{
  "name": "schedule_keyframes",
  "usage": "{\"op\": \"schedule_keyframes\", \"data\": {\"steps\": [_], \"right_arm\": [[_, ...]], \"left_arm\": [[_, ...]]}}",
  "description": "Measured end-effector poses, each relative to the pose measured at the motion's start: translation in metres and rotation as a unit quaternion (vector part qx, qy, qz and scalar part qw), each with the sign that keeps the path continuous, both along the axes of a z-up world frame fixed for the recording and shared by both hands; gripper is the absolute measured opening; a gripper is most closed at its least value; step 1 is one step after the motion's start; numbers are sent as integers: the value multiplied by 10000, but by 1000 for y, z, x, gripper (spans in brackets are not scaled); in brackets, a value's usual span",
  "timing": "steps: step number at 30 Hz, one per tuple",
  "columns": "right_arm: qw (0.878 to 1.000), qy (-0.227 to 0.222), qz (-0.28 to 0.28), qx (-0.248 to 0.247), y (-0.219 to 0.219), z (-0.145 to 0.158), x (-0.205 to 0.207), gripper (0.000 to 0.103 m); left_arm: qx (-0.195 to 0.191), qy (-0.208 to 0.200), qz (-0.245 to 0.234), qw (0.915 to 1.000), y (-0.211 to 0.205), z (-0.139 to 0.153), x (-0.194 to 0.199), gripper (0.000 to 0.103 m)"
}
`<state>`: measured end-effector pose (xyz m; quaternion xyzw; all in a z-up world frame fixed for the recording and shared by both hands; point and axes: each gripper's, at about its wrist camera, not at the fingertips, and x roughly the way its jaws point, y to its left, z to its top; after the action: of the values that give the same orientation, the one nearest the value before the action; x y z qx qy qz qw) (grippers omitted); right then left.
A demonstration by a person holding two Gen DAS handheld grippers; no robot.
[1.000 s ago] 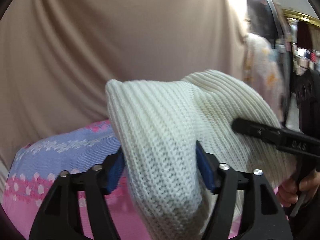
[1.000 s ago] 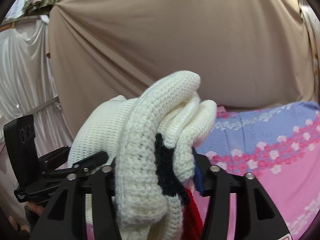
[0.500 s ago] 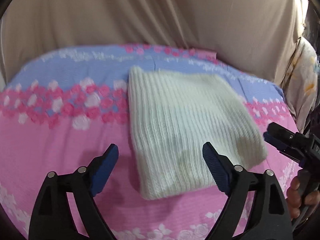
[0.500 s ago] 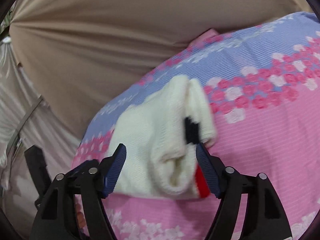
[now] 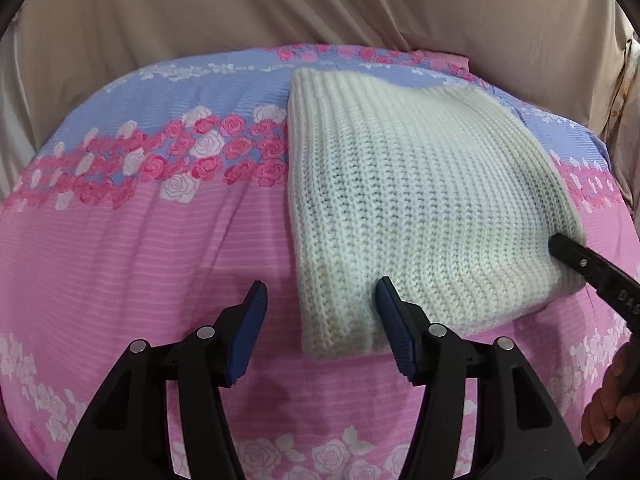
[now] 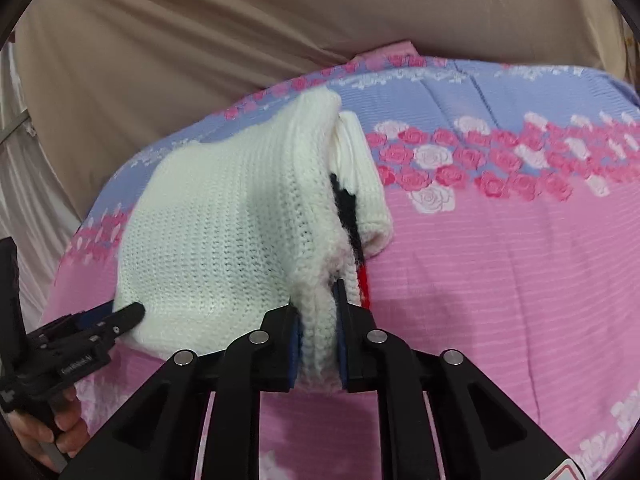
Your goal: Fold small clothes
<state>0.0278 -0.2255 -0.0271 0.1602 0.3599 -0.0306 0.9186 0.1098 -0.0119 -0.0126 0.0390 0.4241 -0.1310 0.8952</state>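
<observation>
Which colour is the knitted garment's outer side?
Cream white knit garment, clearest in the left wrist view.

cream rib-knit sweater (image 5: 420,208), folded into thick rectangle, lying flat on pink and blue floral bedspread (image 5: 140,240), black and red knit patches showing at its open edge

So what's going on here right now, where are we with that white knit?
A person works a handheld gripper in each hand over a folded white knit garment lying on the pink and blue floral sheet. The right gripper has just closed and pinches the near edge of the knit, by its black and red trim. The left gripper has been closing too, but its jaws stand apart around the near left corner, not yet pressing it.
</observation>
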Motion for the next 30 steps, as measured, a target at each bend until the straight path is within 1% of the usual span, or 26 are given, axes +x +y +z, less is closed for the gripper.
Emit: {"op": "schedule_keyframes", "data": {"steps": [1, 3, 4, 5, 6, 7, 8, 9, 10, 13, 16, 19, 25, 30], "right_arm": [[9999, -92, -59, -95, 4, 8, -8, 20], [9982, -295, -190, -478, 16, 21, -26, 24], [9970, -375, -245, -628, 21, 24, -32, 31], [9953, -441, -331, -801, 26, 25, -40, 43], [9936, -469, -420, -943, 30, 24, -46, 48], [9920, -493, -491, -1049, 33, 22, -50, 53], [9904, -511, -557, -1158, 37, 19, -54, 57], [9893, -479, -592, -1241, 40, 14, -57, 60], [9891, -426, -587, -1284, 42, 9, -58, 64], [9876, -261, -595, -1430, 51, -7, -62, 67], [9874, -55, -677, -1428, 54, -19, -67, 72], [9864, -129, -830, -1411, 52, -18, -73, 81], [9843, -53, -819, -1564, 58, -22, -71, 82], [9848, -28, -802, -1541, 58, -24, -70, 82]], "left_arm": [[49, -73, -8, 10000, -1, 3, -4, 56], [169, -244, 38, 9996, -4, 7, -14, 62], [207, -331, 48, 9992, -7, 9, -20, 66], [235, -395, 53, 9989, -9, 9, -25, 72], [243, -444, 76, 9987, -12, 8, -29, 76], [264, -505, 112, 9983, -14, 6, -34, 85], [295, -558, 152, 9979, -17, 3, -37, 90], [334, -614, 181, 9974, -19, 0, -41, 91], [389, -669, 189, 9968, -23, -5, -45, 94], [449, -719, 243, 9961, -28, -19, -53, 94], [392, -537, 240, 9975, -29, -26, -54, 95], [413, -650, 353, 9964, -28, -25, -58, 96], [516, -619, 457, 9957, -30, -26, -57, 97], [564, -647, 535, 9949, -31, -26, -58, 97]]}}
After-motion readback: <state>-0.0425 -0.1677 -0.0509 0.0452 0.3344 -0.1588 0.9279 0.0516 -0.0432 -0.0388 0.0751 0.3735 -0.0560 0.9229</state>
